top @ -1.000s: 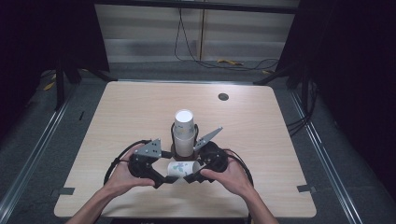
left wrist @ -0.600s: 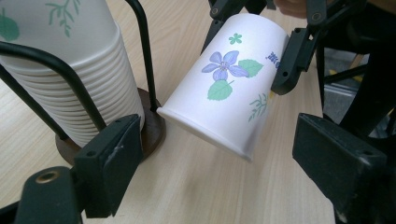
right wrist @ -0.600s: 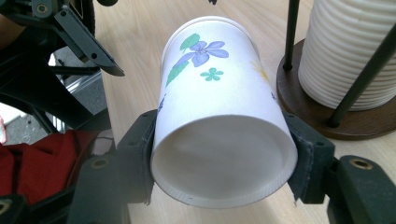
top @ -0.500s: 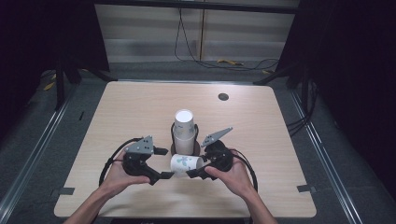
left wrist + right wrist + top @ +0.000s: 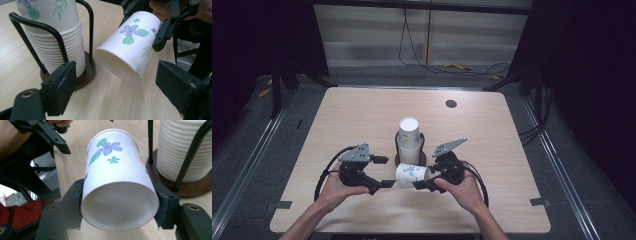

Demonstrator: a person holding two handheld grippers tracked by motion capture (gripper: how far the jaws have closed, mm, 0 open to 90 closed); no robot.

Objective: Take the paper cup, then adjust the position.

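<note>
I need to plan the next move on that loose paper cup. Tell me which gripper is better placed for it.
Right. The right gripper already clamps the paper cup between its jaws, lying sideways beside the cup stack. The left gripper has open jaws, just been closing slightly, short of the cup's mouth.

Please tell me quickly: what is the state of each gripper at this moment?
Left gripper: open, holding nothing; its jaws have just been closing a little, with the cup's mouth near them.
Right gripper: closed on the flowered paper cup.
</note>
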